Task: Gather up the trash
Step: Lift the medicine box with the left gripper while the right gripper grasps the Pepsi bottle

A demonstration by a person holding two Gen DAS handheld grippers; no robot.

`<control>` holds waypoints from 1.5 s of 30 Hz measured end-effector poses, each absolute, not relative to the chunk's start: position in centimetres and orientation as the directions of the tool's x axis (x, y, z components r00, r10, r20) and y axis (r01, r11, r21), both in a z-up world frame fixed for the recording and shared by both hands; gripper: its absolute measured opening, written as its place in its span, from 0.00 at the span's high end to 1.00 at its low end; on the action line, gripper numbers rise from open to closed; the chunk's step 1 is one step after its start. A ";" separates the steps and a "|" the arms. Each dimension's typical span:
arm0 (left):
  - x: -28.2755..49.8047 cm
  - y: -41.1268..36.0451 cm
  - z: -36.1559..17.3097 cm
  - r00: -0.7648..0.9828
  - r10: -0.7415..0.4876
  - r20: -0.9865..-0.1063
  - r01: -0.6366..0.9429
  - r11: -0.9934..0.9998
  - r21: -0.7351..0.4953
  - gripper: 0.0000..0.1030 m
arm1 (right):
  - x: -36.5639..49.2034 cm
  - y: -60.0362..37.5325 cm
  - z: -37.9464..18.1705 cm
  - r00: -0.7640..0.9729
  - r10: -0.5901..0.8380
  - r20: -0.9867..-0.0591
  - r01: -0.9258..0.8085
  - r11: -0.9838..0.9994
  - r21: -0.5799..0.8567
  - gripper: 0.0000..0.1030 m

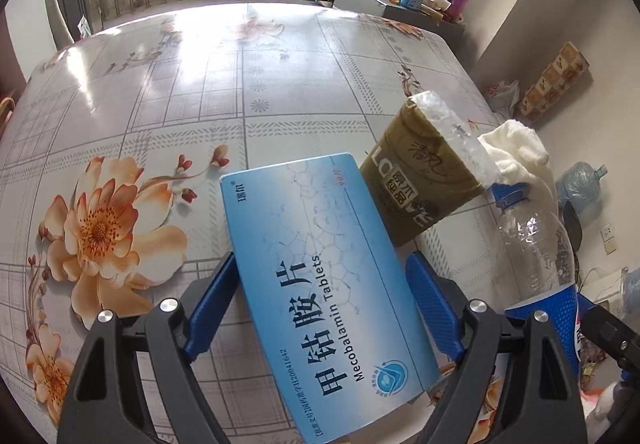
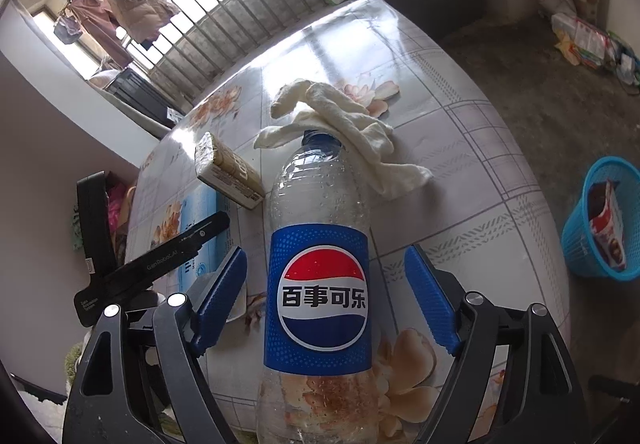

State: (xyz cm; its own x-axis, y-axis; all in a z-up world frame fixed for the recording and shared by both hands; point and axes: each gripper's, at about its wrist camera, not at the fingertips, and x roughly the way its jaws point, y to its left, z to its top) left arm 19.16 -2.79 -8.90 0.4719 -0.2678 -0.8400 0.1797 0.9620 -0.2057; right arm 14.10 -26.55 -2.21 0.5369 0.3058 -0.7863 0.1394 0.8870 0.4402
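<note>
between my right gripper's point(image 2: 325, 304) spread blue fingers lies an empty pepsi bottle point(image 2: 318, 284) on the floral table point(image 2: 460, 172), neither pad touching it. my left gripper point(image 1: 320, 304) gapes around a blue mecobalamin tablet box point(image 1: 320, 284). beyond sit a tan tissue pack point(image 1: 424, 180), a white rag point(image 2: 344, 124), and a blue basket point(image 2: 600, 220) on the floor.

bottle point(image 2: 318, 284) base cut off below, tablet box point(image 1: 320, 284) corner cropped, basket point(image 2: 600, 220) contents unclear

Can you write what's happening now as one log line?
left gripper: around pill box, open | right gripper: around soda bottle, open | bin: floor
</note>
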 end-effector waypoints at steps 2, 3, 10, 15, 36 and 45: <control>19.1 -2.9 -9.0 0.479 -0.266 -0.837 0.207 0.960 -0.186 0.20 | 14.7 -25.9 -2.3 0.526 0.307 -0.793 0.124 0.895 0.429 0.22; 19.1 -2.9 -9.0 0.480 -0.268 -0.835 0.220 0.959 -0.181 0.20 | 15.0 -25.7 -2.4 0.519 0.305 -0.798 0.120 0.899 0.422 0.22; 17.8 -2.6 -9.5 0.477 -0.256 -0.841 0.294 0.948 -0.122 0.21 | 16.7 -24.1 -3.3 0.452 0.284 -0.846 0.101 0.926 0.365 0.22; 17.0 -1.8 -9.7 0.477 -0.262 -0.839 0.318 0.941 -0.113 0.23 | 16.6 -24.0 -4.5 0.383 0.301 -0.873 0.118 0.922 0.370 0.43; 15.3 0.4 -8.7 0.506 -0.338 -0.793 0.345 0.922 -0.173 0.26 | 10.0 -27.5 -1.9 0.308 0.625 -0.718 0.177 0.704 0.688 0.45; 13.5 0.5 -6.6 0.523 -0.417 -0.743 0.394 0.892 -0.223 0.26 | 10.0 -28.1 -1.4 0.499 0.501 -0.708 0.175 0.741 0.648 0.45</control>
State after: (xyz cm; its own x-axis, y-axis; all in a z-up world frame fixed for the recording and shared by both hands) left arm 13.53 0.53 -6.65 0.5232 -0.4174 -0.7430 0.3939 0.8916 -0.2235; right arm 9.98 -28.09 -1.36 0.4988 0.5006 -0.7076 0.1751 0.7414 0.6479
